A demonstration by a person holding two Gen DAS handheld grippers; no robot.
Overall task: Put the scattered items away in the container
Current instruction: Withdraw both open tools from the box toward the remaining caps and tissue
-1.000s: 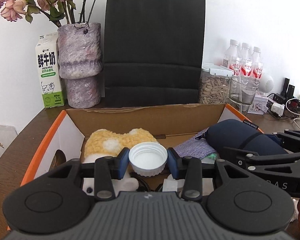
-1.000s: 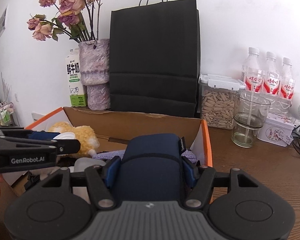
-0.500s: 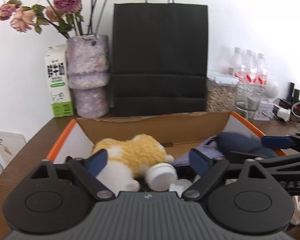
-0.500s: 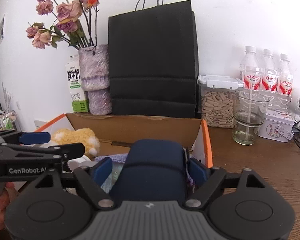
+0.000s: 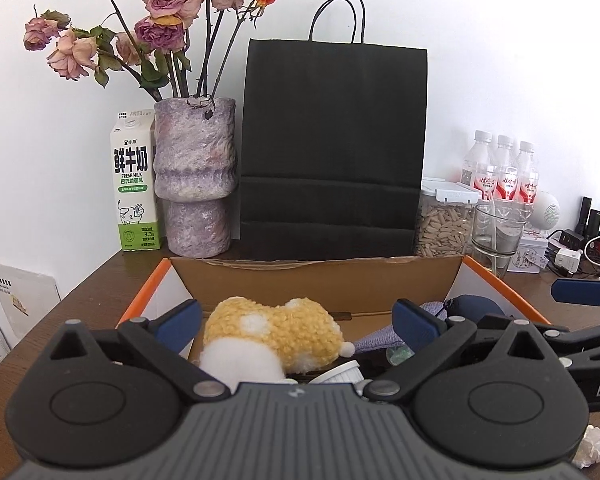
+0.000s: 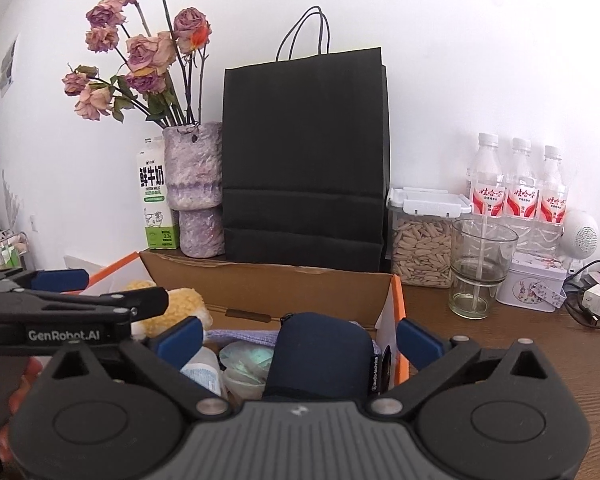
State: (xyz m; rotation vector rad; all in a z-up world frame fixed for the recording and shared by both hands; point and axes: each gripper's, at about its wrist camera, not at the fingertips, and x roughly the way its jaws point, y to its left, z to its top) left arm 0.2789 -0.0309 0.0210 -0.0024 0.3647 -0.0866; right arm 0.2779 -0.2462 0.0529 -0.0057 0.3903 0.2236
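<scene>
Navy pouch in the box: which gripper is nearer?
Right. The right gripper straddles the navy pouch, jaws just opened and clear of it; the left gripper sits over the yellow plush, beside the pouch.

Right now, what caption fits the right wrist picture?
Open right gripper over the navy pouch lying in the cardboard box.

I see an open cardboard box (image 5: 312, 276) with orange edges on the table. Inside lie a fluffy yellow-and-white plush toy (image 5: 276, 334) at the left, a white ribbed cap (image 5: 340, 374) beside it (partly hidden), a lilac knitted cloth (image 5: 376, 340), and 1 navy pouch (image 6: 320, 356) at the right.
</scene>
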